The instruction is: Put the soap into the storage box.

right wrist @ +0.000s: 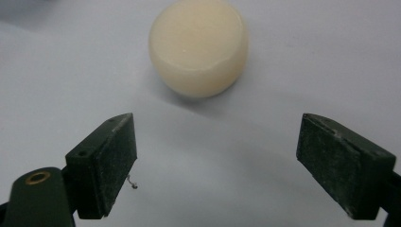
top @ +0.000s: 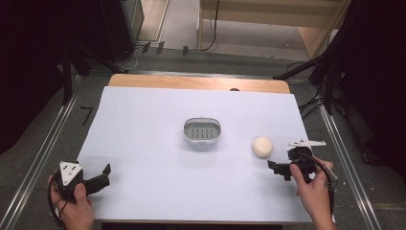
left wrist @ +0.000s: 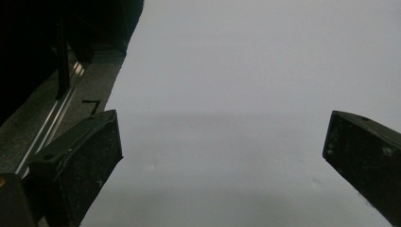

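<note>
Cream-coloured round soap bar is lying just ahead of the right gripper, apart from its open, empty jaws. Left gripper is hovering, jaws spread wide, over the white table sheet

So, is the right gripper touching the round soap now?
Apart. In the right gripper view, the soap lies beyond the right gripper, with bare white table between its open jaws.

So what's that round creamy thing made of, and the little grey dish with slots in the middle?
The round cream-coloured puck looks like a bar of soap: waxy, smooth, slightly glossy, with soft rounded edges. It could be wax instead. The small grey oval dish looks like matte plastic, though pale metal is possible. Its slotted floor suggests a soap drainer. Both sit on a white sheet, probably paper.
</note>
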`<state>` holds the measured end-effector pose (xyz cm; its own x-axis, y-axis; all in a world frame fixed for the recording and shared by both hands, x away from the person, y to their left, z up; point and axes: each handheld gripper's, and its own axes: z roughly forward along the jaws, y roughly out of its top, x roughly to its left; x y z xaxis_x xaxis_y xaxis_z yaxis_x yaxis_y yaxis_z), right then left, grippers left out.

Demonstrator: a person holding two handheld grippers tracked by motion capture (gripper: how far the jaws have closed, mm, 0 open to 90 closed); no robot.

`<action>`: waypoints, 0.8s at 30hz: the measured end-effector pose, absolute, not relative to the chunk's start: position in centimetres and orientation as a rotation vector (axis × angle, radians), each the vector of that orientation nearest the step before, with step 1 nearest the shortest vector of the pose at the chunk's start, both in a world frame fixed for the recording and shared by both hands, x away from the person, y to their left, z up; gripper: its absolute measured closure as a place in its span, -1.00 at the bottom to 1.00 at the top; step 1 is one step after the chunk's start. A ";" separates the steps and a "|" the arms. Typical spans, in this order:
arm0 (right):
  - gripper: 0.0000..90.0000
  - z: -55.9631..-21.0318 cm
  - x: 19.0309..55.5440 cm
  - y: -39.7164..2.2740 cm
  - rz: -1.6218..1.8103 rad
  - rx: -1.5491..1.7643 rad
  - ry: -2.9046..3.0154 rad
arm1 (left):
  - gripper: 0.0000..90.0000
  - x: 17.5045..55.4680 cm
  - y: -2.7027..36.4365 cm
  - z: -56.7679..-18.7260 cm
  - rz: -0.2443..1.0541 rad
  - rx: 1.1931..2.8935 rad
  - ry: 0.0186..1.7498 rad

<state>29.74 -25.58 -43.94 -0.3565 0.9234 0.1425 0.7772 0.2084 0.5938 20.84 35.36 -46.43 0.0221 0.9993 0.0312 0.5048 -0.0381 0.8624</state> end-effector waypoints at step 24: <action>-0.70 -43.6 33.2 -23.0 0.836 1.638 2.294 | -1.00 20.8 35.4 -46.4 0.920 1.629 1.557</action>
